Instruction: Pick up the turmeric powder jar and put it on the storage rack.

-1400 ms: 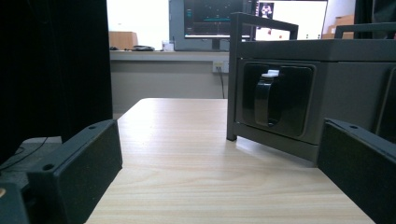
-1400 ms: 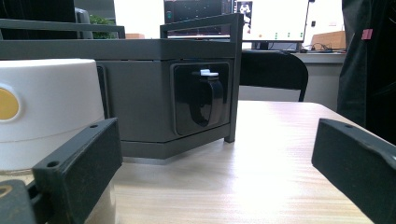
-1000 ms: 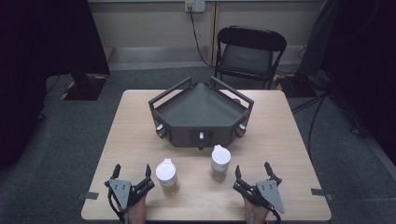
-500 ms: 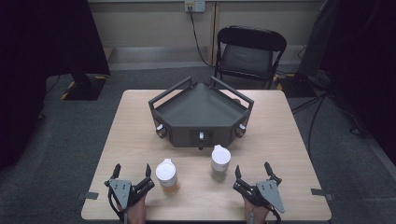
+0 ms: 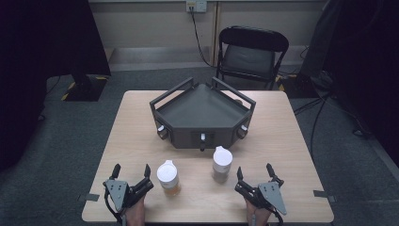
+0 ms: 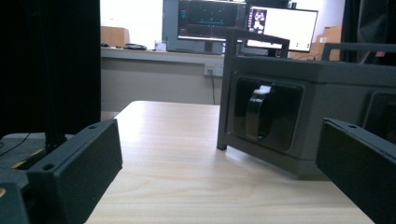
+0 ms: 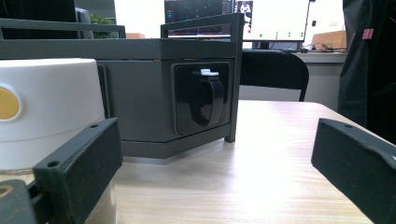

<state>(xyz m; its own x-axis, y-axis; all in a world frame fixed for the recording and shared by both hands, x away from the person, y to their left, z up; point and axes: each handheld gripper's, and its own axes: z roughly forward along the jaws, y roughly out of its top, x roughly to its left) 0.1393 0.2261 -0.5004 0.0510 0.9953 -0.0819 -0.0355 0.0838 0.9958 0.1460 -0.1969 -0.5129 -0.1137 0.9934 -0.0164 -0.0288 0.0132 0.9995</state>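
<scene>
Seen from above: left gripper [image 5: 131,173] and right gripper [image 5: 254,176] both wide open, holding nothing, left jar [image 5: 168,177] and right jar [image 5: 221,164] between them on table [image 5: 291,155], near grey tray [image 5: 202,117]. Then along the left gripper [image 6: 219,172]: jaws far apart, empty, tray [image 6: 327,93] ahead. Along the right gripper [image 7: 217,175]: jaws far apart, white-lidded jar [image 7: 46,107] just beside one jaw.

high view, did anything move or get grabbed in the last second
Nothing visibly changed. The left gripper and right gripper rest open at the near edge of the table, holding nothing. The two white-lidded bottles stand in the same spots in front of the dark tray.
</scene>
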